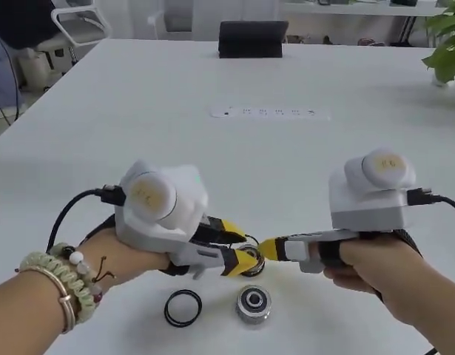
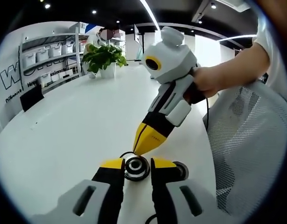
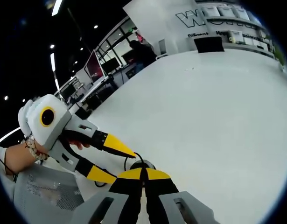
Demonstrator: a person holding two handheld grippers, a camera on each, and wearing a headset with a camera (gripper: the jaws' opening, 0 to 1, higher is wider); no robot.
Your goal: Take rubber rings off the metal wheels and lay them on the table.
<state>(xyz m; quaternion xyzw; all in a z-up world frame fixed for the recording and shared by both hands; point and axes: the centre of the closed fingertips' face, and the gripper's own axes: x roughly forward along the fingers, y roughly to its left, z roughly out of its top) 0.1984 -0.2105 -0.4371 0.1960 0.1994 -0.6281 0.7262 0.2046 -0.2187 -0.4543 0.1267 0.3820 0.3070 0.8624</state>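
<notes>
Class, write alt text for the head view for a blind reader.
The left tool grips a metal wheel over a white table while the shut right tool meets its rim. A loose rubber ring and second wheel lie nearer.

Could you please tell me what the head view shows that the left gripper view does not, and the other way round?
The head view adds the white body of the left gripper, the bead bracelets on the wrist behind it, and a loose black ring lying flat on the table. The left gripper view adds shelves of white bins and a mesh chair back. Both share the table, the potted plant, and the right gripper, tips closed, at the metal wheel between the left jaws.
</notes>
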